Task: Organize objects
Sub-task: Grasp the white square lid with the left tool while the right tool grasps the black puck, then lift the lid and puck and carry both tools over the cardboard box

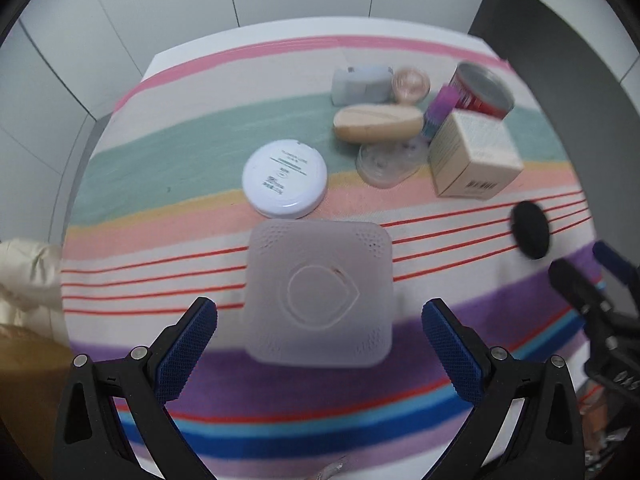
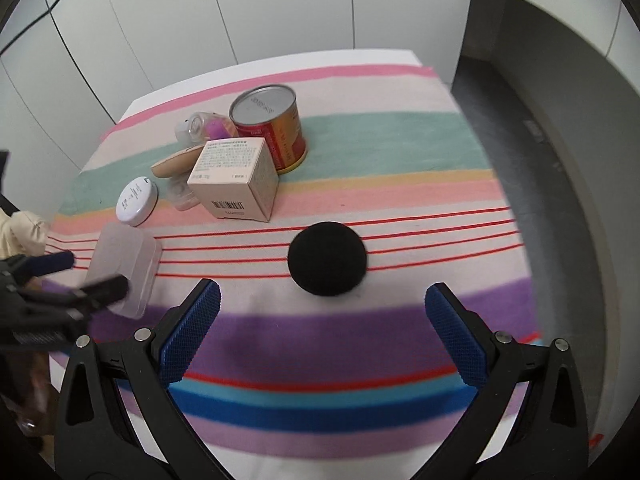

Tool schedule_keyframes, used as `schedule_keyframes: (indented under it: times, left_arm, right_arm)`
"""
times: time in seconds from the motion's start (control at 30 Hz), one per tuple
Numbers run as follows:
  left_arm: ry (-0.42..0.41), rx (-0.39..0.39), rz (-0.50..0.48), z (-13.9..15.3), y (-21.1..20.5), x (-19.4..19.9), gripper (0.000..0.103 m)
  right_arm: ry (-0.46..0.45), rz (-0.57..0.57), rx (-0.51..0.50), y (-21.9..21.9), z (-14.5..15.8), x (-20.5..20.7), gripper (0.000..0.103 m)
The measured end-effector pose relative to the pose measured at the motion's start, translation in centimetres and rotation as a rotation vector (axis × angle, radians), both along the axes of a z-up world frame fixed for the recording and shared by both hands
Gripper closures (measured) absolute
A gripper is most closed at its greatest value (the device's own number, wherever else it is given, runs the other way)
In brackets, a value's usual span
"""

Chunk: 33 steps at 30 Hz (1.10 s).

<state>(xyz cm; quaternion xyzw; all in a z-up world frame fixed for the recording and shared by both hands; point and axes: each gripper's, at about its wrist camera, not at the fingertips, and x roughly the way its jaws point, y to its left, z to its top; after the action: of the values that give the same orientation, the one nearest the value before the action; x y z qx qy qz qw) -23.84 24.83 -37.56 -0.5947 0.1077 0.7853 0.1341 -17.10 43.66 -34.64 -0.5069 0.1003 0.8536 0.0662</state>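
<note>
Both grippers hang spread wide and empty. The left gripper frames the frosted square plastic box on the striped surface; the right gripper faces the round black pad. Pickup seems next: lower, then squeeze.

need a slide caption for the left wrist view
Open left tongs straddle a frosted square case on the striped cloth, toiletries clustered beyond.

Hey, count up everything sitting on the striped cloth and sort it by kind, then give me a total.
Boxes and cases: 3 (translucent square case, beige carton, grey-blue case)
Round containers: 4 (white compact, clear dish, pink jar, red tin can)
Oval beige case: 1
Purple tube: 1
Black round sponge: 1
Total: 10
</note>
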Motion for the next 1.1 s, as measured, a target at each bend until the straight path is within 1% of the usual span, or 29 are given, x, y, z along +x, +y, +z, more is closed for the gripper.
schedule_keyframes:
  times: [0.1, 0.23, 0.27, 0.33, 0.37, 0.4, 0.43, 0.47, 0.57, 0.63, 0.7, 0.8, 0.87, 0.97, 1.1]
  left_arm:
    - [-0.015, -0.005, 0.019, -1.4, 0.3, -0.6, 0.000]
    - [-0.057, 0.031, 0.079, -2.7, -0.2, -1.5, 0.002]
    - [-0.041, 0.022, 0.086, -2.7, -0.1, -1.5, 0.004]
    - [-0.004, 0.007, 0.082, -2.7, 0.1, -1.5, 0.007]
    - [0.012, 0.008, 0.079, -2.5, 0.2, -1.4, 0.013]
    - [0.024, 0.013, 0.078, -2.3, 0.3, -1.4, 0.021]
    - [0.036, 0.008, 0.077, -2.1, 0.4, -1.3, 0.020]
    - [0.034, 0.001, 0.077, -2.1, 0.5, -1.3, 0.021]
    - [0.028, 0.018, 0.079, -2.3, 0.1, -1.6, 0.021]
    - [0.029, 0.030, 0.069, -2.2, 0.0, -1.4, 0.021]
    - [0.035, 0.018, 0.070, -2.0, -0.2, -1.4, 0.021]
    - [0.042, 0.008, 0.084, -1.4, -0.4, -1.5, 0.021]
    - [0.048, 0.014, 0.094, -0.5, -0.6, -1.6, 0.021]
    - [0.080, 0.008, 0.094, 1.4, -0.6, -1.8, 0.021]
    - [0.112, 0.020, 0.101, 4.7, -0.7, -2.2, 0.021]
  right_arm:
    - [-0.003, -0.002, 0.020, 0.1, -1.3, -1.1, 0.000]
    - [-0.027, 0.010, 0.024, -0.1, -3.0, -2.2, 0.000]
    - [-0.039, 0.018, 0.022, -0.2, -3.6, -2.4, 0.002]
    - [-0.052, 0.022, 0.029, -0.5, -4.3, -2.6, 0.014]
    - [-0.042, 0.024, 0.060, -0.7, -4.2, -2.6, 0.031]
    - [-0.038, 0.030, 0.100, -1.0, -4.1, -2.6, 0.040]
    - [-0.025, 0.046, 0.101, -1.3, -3.9, -2.6, 0.052]
    - [-0.023, 0.054, 0.095, -1.4, -3.8, -2.6, 0.052]
    - [-0.028, 0.061, 0.105, -1.6, -3.8, -2.8, 0.054]
    - [-0.034, 0.058, 0.095, -1.6, -3.7, -2.8, 0.055]
    - [-0.038, 0.066, 0.078, -1.6, -3.5, -2.8, 0.055]
    - [-0.038, 0.069, 0.085, -1.8, -3.0, -2.9, 0.055]
    - [-0.037, 0.067, 0.079, -1.7, -2.5, -2.9, 0.055]
    - [-0.029, 0.064, 0.079, -1.7, -1.2, -3.0, 0.055]
    - [-0.006, 0.056, 0.083, -1.4, 1.7, -3.4, 0.055]
